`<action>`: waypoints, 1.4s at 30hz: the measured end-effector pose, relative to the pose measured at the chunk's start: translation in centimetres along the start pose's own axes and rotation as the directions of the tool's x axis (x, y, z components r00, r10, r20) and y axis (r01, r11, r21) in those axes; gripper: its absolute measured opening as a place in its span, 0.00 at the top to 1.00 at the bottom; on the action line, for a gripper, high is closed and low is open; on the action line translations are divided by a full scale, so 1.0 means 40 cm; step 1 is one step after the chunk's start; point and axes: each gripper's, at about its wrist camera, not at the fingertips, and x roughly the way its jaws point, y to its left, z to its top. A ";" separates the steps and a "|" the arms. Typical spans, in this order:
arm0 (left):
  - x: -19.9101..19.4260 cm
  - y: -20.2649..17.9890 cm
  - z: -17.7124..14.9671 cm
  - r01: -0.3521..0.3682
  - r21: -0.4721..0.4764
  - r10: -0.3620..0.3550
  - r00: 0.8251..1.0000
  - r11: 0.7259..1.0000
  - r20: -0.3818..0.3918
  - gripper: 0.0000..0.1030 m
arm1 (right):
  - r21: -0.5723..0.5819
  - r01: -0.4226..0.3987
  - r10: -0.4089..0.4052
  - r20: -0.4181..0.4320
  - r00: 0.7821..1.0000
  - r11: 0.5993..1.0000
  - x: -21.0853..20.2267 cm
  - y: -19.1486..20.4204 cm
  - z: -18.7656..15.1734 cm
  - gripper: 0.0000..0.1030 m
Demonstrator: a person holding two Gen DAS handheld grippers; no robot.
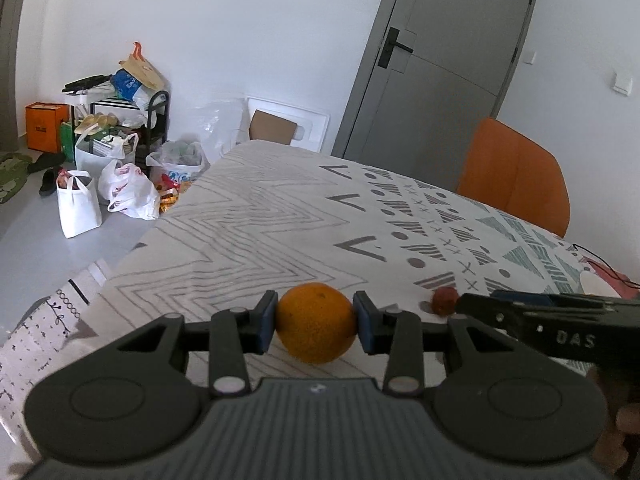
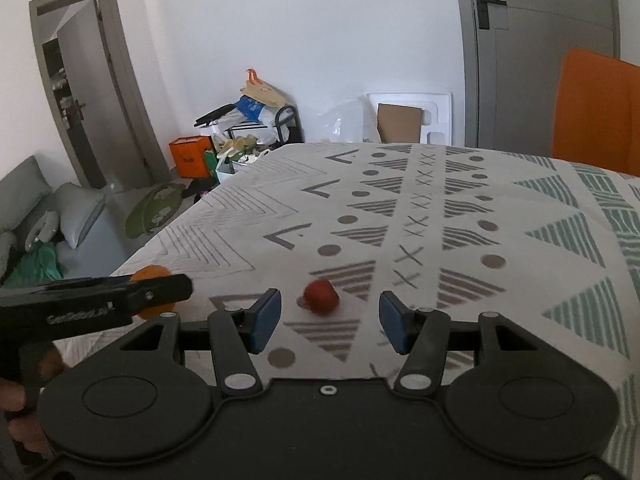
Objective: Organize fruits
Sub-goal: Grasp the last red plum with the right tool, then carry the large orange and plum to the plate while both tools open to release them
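Up close in the left wrist view, the left tongs [image 1: 315,322] are pinching an orange [image 1: 315,323], round and dimpled, bright skin, one blue pad pressed to each side. It sits low over the patterned tabletop [image 1: 256,224], though contact with the cloth can't be judged from here. Just to its right, a small dark red fruit [image 1: 445,300] rests on the cloth, and the black body of the other tool cuts in from the right edge, hiding part of it.

Over to the right wrist view: the right tongs [image 2: 329,322] are spread wide, pinching nothing. The red fruit [image 2: 321,297] lies on the tabletop [image 2: 520,216] just ahead of the gap, nearer the left pad, touching neither; it looks slightly blurred. At the left, the orange [image 2: 151,273] peeks out behind the left tool's black arm, mostly covered.

Farther back, the left view alone shows white shopping bags [image 1: 128,190] on the floor beside a loaded rack. An orange chair [image 1: 516,176] stands at the far side, before a grey door [image 1: 452,64]. Only the right view shows an open doorway [image 2: 92,92].
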 end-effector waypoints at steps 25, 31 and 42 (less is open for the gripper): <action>-0.053 0.004 0.029 0.095 0.062 -0.097 0.995 0.994 0.033 0.62 | 0.045 0.087 -0.089 0.049 0.995 0.995 -0.082 0.038 -0.023 0.79; -0.061 -0.092 0.017 0.141 0.088 -0.146 0.988 0.986 0.044 0.62 | 0.064 0.128 -0.133 0.088 0.987 0.990 -0.187 -0.015 -0.045 0.79; -0.061 -0.273 0.002 0.216 0.167 -0.223 0.974 0.962 0.027 0.62 | 0.142 0.174 -0.196 0.154 0.969 0.974 -0.323 -0.146 -0.086 0.79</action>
